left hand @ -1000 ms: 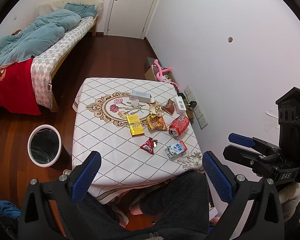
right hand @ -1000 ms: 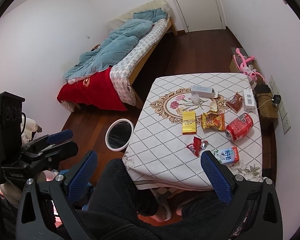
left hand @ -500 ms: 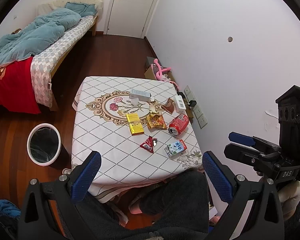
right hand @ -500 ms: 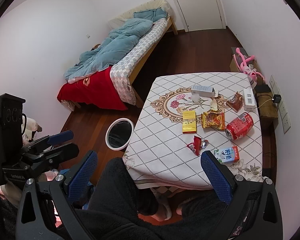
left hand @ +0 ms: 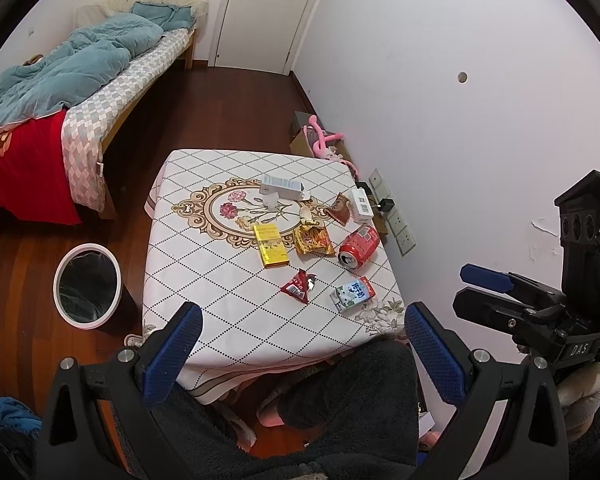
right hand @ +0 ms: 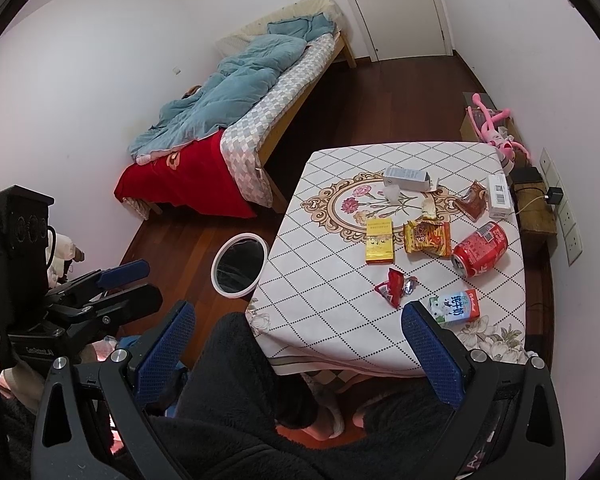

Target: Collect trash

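**Both tools held wide above our lap, trash spread on the tabletop**

We hold the left tool (left hand: 302, 354) and the right tool (right hand: 300, 352) low over our lap, short of the near edge of the tabletop (left hand: 204, 248). Each tool has its blue-padded fingers spread wide with nothing between them. In the left wrist view the right tool (left hand: 496, 292) also shows at the far right, and in the right wrist view the left tool (right hand: 136, 284) shows at the far left; seen from the side like this, their gap is hard to judge.

The trash lies on the right half of the patterned cloth. Nearest us is a small milk carton (left hand: 352, 294), lying flat close to the front right corner. Just left of it lies a crumpled red wrapper (left hand: 298, 286). Behind them a red soda can (left hand: 359, 246) lies on its side, its open end facing us. Beside the can sits an orange snack bag (left hand: 314, 240), and left of that a flat yellow box (left hand: 271, 245). Farther back lie a brown wrapper (left hand: 339, 209), a white box with a barcode (left hand: 362, 206) near the right edge, and a long white-grey carton (left hand: 282, 187) over the floral medallion.

A round bin (left hand: 87, 282) with a white rim and dark liner stands on the wooden floor, left of the tabletop and apart from it. A bed (left hand: 80, 80) with a teal quilt runs along the far left wall.
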`<state>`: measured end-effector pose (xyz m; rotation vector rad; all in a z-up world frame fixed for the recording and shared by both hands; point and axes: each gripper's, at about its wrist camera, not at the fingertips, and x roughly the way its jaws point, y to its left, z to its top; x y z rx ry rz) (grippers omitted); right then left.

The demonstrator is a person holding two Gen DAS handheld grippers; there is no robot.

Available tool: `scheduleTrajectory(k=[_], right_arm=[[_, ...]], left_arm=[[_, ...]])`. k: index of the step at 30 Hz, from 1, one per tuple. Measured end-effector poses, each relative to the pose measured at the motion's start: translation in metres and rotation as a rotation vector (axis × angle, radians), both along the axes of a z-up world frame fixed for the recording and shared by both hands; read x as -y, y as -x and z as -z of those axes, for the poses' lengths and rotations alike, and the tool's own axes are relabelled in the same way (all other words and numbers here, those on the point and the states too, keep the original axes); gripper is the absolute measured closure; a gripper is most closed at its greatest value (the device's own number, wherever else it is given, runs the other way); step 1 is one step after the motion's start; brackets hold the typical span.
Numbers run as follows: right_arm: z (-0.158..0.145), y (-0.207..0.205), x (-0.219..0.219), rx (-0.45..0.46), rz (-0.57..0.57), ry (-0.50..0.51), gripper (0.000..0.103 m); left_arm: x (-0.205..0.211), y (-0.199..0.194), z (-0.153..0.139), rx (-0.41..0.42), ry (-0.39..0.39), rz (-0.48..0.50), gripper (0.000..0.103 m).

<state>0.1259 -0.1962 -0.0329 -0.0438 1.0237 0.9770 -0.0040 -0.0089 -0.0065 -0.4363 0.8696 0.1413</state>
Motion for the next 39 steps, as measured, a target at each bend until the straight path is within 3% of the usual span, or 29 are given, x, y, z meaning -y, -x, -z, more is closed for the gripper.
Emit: scheduleTrajectory(k=[22,26,30,33,37,39], right_arm=[[0.002,0.0,-0.002,-0.004,-0.004,-0.002,0.0],[0.007,-0.005,-0.004,-0.007,0.017,-0.005,0.0],[0.023,-0.022,0.001,0.019,0.156,0.011,0.0],[0.05,-0.049,0.005,0.049,0.297,0.073,0.0],[0.106,-0.114,0.017,-0.025,0.505,0.117,0.0],[0.135,-0.149,0.023,-0.099,0.562,0.119,0.018]], left_arm=[[-0.001,-0.004,0.004,-0.007,0.007,0.004,0.0],[-0.001,-0.016,0.009,-0.028,-0.037,-0.023,0.0],[-0.006,-0.049,0.031,-0.068,-0.195,-0.126,0.0],[-0.013,-0.089,0.063,-0.126,-0.293,-0.166,0.0],[-0.038,-0.156,0.131,-0.253,-0.258,-0.179,0.0],[-0.047,-0.186,0.168,-0.327,-0.186,-0.171,0.0]])
